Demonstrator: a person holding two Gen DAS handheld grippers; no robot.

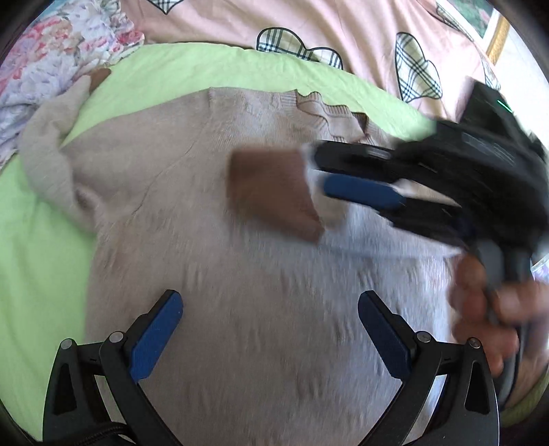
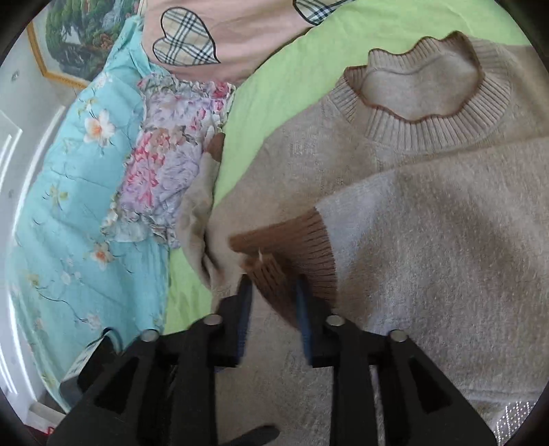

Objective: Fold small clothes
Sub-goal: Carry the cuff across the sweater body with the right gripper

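Note:
A beige knit sweater (image 1: 192, 192) lies flat on a green sheet (image 1: 41, 240), its ribbed collar (image 2: 425, 113) at the far side. One sleeve is folded across the body, and its brown cuff (image 2: 291, 240) rests on the chest. My right gripper (image 2: 272, 284) stands open, a raised fold of that cuff lying loosely between its blue pads. In the left wrist view it (image 1: 310, 169) comes in from the right, at the cuff (image 1: 271, 188). My left gripper (image 1: 271, 298) hangs wide open over the sweater's lower body with nothing in it. The other sleeve (image 1: 48, 151) trails off to the left.
A pink quilt with plaid hearts (image 1: 308, 24) lies beyond the sheet. Floral fabric (image 2: 164, 144) and a turquoise flowered quilt (image 2: 68, 171) border the sweater on the left side. A person's hand (image 1: 487, 308) grips the right gripper's handle. A framed picture (image 2: 79, 41) hangs on the wall.

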